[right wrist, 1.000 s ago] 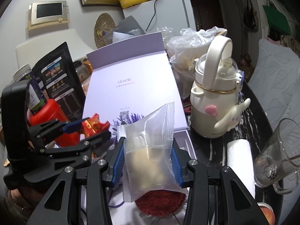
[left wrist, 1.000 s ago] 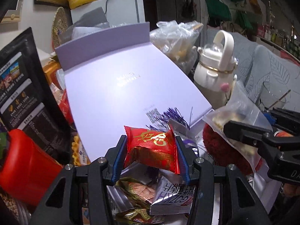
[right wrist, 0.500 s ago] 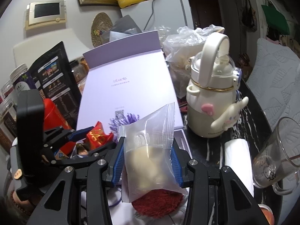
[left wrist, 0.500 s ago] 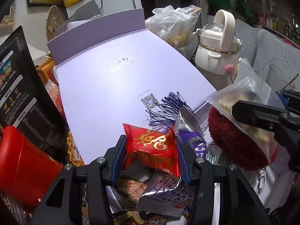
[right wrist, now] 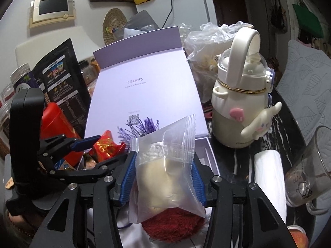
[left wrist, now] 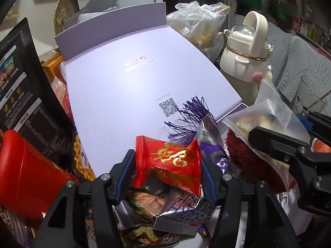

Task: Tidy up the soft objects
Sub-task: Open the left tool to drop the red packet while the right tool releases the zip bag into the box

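My left gripper [left wrist: 166,168] is shut on a red foil snack packet [left wrist: 168,163] with gold print and holds it over several loose snack packets [left wrist: 175,212]. My right gripper [right wrist: 163,170] is shut on a clear plastic pastry bag [right wrist: 165,175] and holds it above a red fuzzy object [right wrist: 175,225]. The left gripper [right wrist: 97,144] with its red packet [right wrist: 105,144] also shows at the left of the right wrist view. The right gripper with its clear bag [left wrist: 266,119] shows at the right of the left wrist view. Both sit in front of an open lavender box lid [left wrist: 140,78].
A cream kettle-shaped bottle [right wrist: 238,103] stands to the right, with a white roll [right wrist: 269,175] and a glass mug [right wrist: 308,171] beyond it. A red canister [left wrist: 26,175] and a black pouch [left wrist: 24,88] stand at the left. A plastic bag [left wrist: 198,16] lies behind.
Both grippers have drawn back and lowered a little, each still holding its packet. More of the lavender lid and the loose packets shows now.
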Demonstrator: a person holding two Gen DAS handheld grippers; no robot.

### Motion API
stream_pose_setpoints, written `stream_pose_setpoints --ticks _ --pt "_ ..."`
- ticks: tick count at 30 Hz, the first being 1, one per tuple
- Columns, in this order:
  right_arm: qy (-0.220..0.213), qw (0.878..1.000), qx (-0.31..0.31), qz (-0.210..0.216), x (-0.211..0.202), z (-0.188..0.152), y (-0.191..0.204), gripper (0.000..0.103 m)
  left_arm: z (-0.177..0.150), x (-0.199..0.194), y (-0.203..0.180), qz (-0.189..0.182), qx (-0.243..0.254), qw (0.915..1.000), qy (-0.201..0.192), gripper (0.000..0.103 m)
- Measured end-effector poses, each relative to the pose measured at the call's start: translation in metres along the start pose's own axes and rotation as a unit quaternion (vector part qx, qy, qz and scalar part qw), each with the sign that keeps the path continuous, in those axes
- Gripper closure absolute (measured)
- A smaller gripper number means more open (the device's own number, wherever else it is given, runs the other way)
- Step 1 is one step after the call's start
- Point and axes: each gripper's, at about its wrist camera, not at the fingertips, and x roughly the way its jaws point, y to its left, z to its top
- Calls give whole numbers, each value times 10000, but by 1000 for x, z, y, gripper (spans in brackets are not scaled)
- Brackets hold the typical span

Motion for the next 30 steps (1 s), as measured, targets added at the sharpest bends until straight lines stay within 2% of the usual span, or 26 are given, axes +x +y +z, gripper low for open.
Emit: stream_pose_setpoints --ticks 3,4,6,7,21,30 --pt "38 9999 7 -97 -1 0 -1 41 1 2 1 -30 -47 10000 72 23" --pt "42 9999 11 -115 -1 0 -2 39 0 2 2 -37 -66 9999 79 22" --pt "67 9998 16 -206 -2 0 -3 23 -1 1 2 -57 -85 9999 75 22" --pt "70 9997 -1 -243 -2 0 -3 22 -2 0 2 -75 -96 9999 72 22" --pt "105 9991 41 -399 -19 1 -2 22 -3 -23 5 -66 -157 9998 56 22" --pt "-134 9979 -77 -622 -46 14 8 22 4 -64 8 -13 -242 9994 -240 22"
